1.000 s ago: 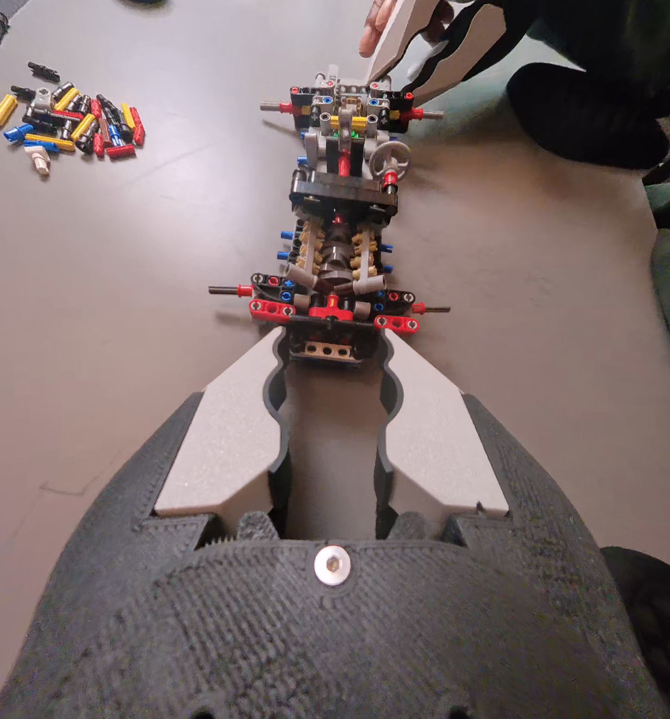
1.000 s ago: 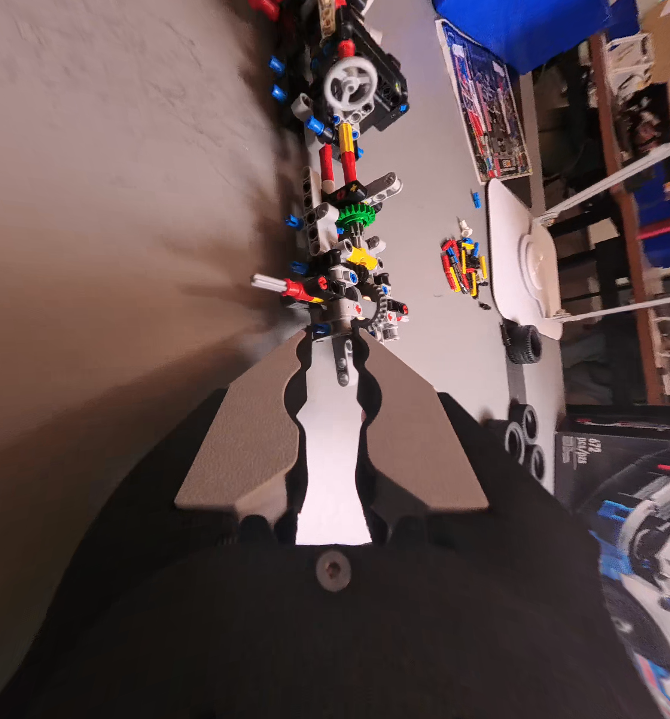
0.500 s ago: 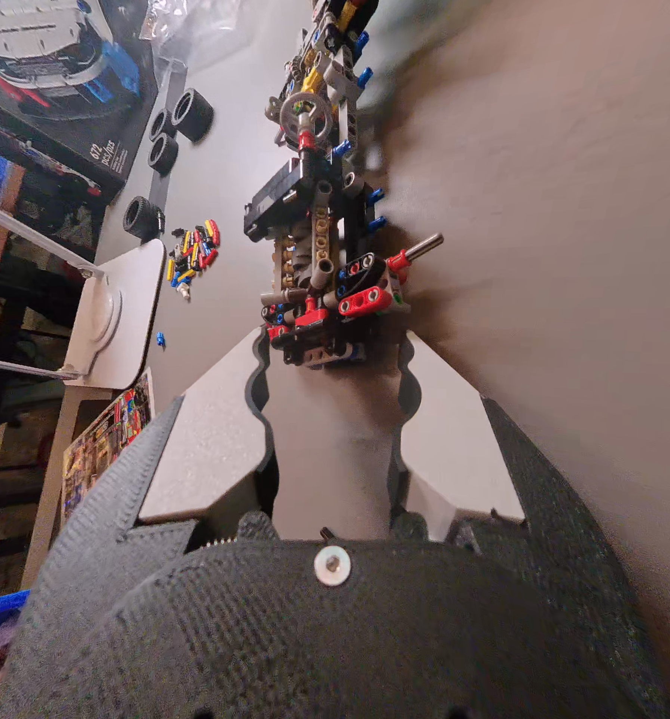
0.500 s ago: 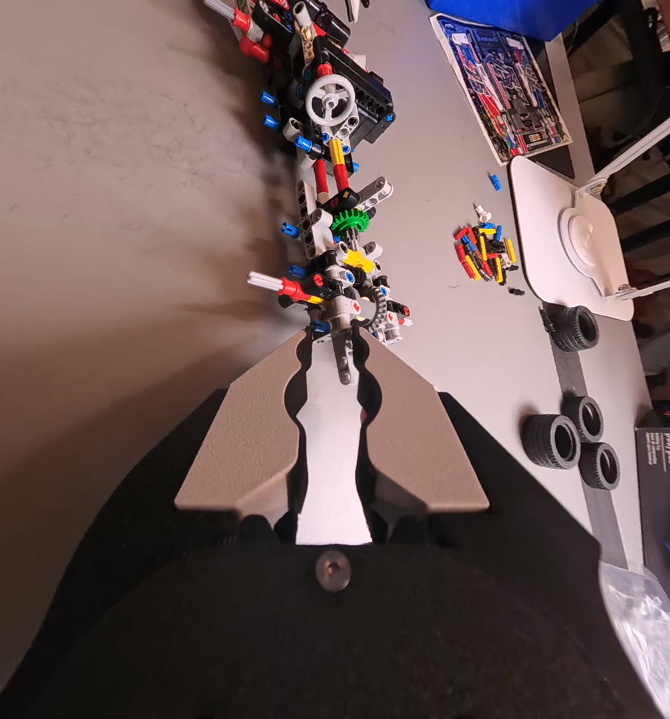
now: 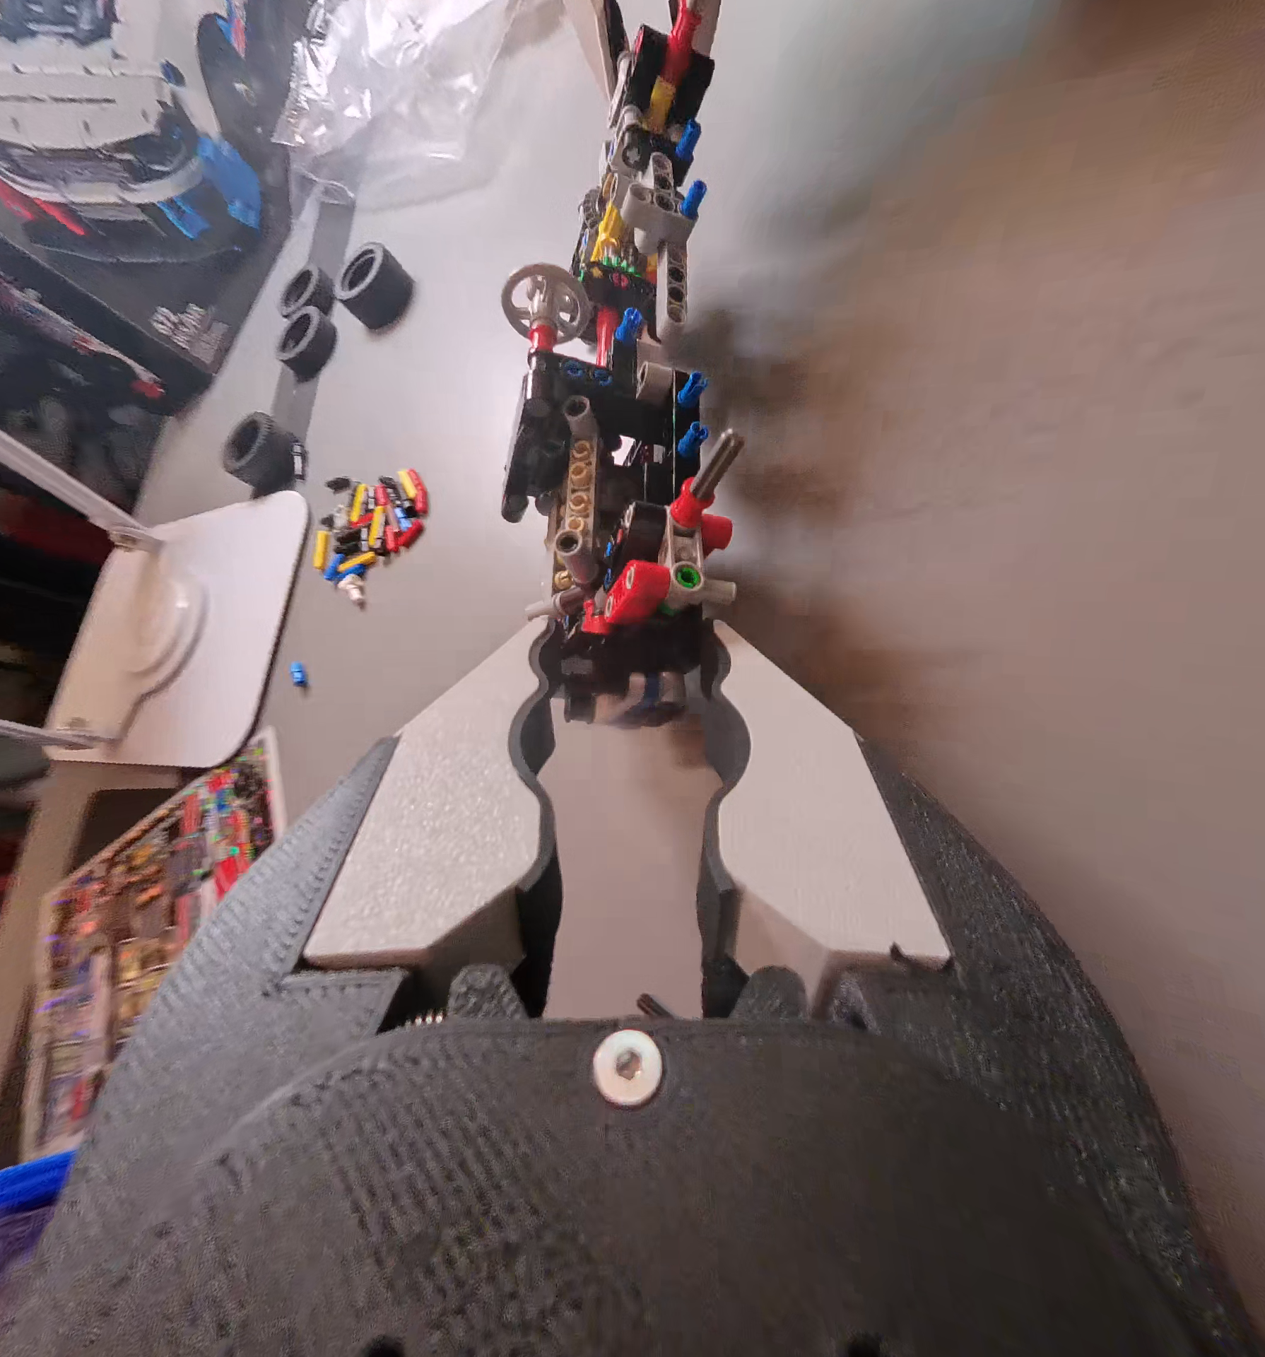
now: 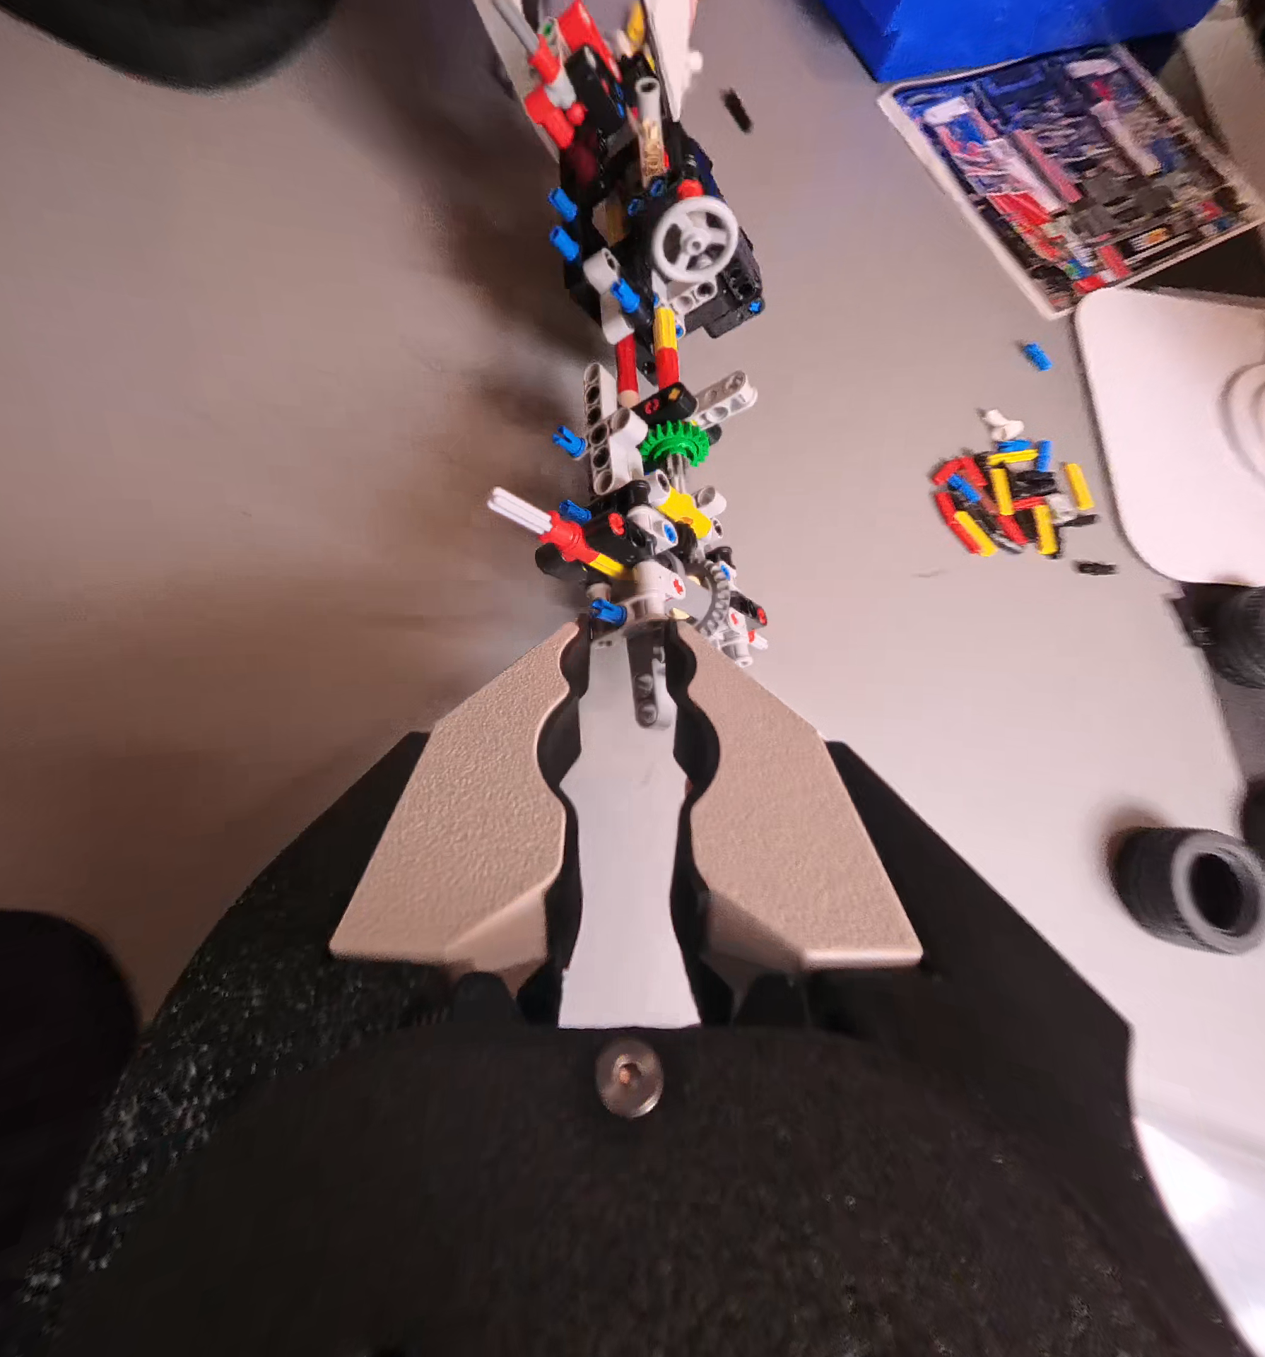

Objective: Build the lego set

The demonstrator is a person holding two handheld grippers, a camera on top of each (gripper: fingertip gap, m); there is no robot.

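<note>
A long, partly built lego chassis (image 5: 615, 440) with a grey steering wheel, a green gear and red, blue and yellow pins is held between both grippers, rolled onto its side over the grey table (image 5: 1019, 514). My left gripper (image 5: 626, 661) is shut on its black and red engine end. My right gripper (image 6: 633, 646) is shut on the other end of the chassis (image 6: 651, 455), by the grey gear and a grey beam. Each gripper's pale fingers show at the far end in the other's view.
A pile of loose pins (image 5: 372, 521) lies beside a white lamp base (image 5: 182, 624). Several black tyres (image 5: 350, 294) lie near the set's box (image 5: 86, 147) and a plastic bag (image 5: 409, 95). The instruction booklet (image 6: 1070, 154) lies by a blue bin (image 6: 982, 29).
The chassis lay flat on the table; both grippers have since rolled it onto its side while holding its ends. The views have swung round with it.
</note>
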